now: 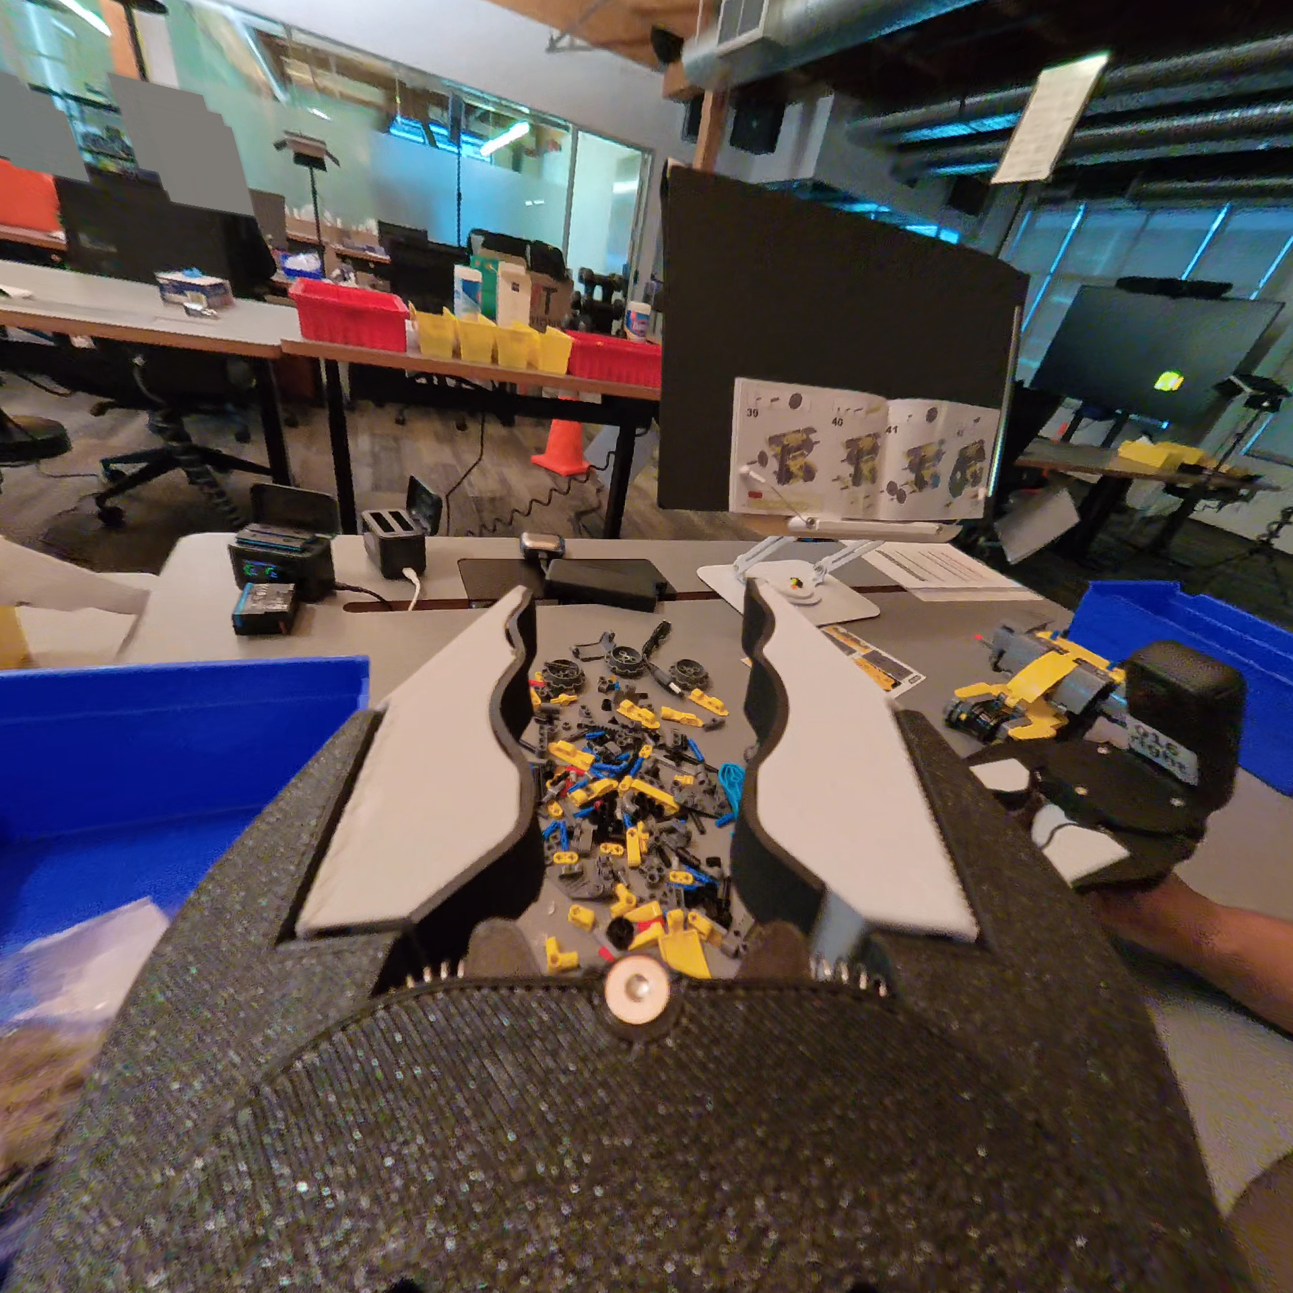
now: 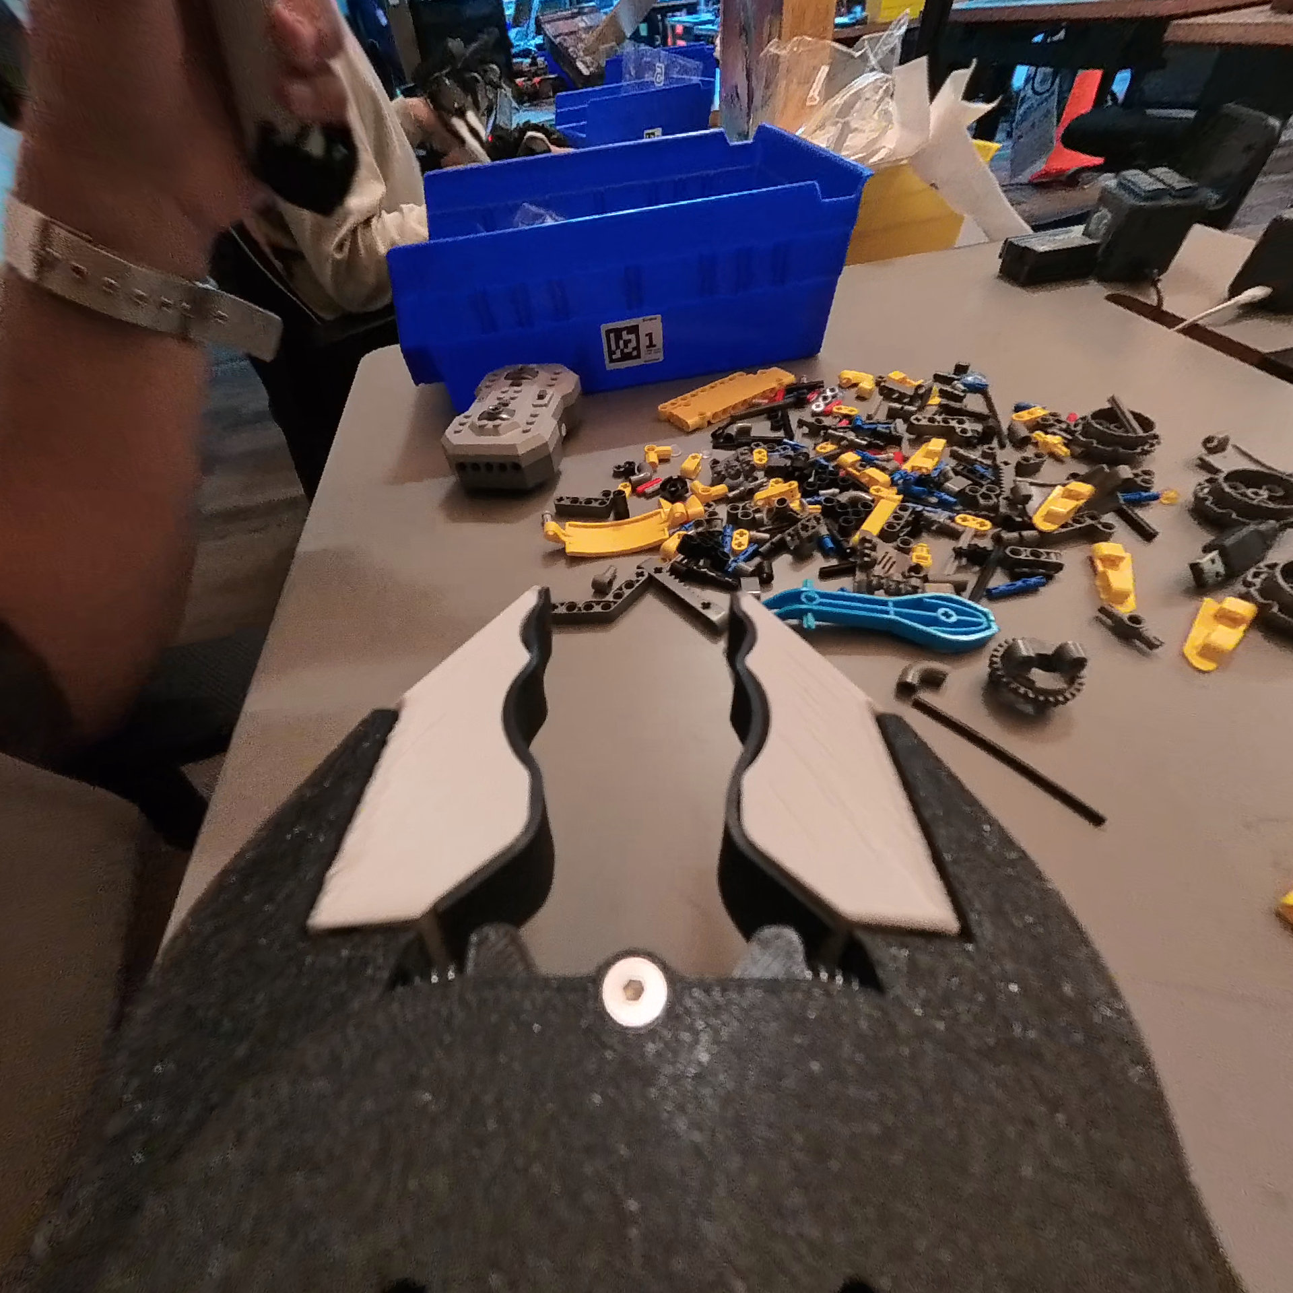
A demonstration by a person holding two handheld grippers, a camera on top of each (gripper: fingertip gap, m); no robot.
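Observation:
My left gripper (image 1: 637,595) is open and empty, held above a pile of small yellow, black and blue building-toy parts (image 1: 630,769) on the grey table (image 1: 909,630). My right gripper (image 2: 637,602) is open and empty, low over bare table just short of the same pile (image 2: 874,490). Its tips are near a dark grey angled beam (image 2: 602,595). In the left wrist view the right gripper (image 1: 1014,804) sits at the right, held by a hand, beside a partly built yellow and grey model (image 1: 1028,689).
A blue bin (image 2: 630,266) stands behind a grey battery box (image 2: 514,427). A light-blue separator tool (image 2: 888,612), a black axle (image 2: 1007,762) and black wheels (image 2: 1245,497) lie to the right. An instruction booklet (image 1: 860,455) stands on a holder. Chargers (image 1: 280,560) sit at the far edge. A person's arm (image 2: 105,420) fills the left. My right fingertips sit around 25 cm from my left ones.

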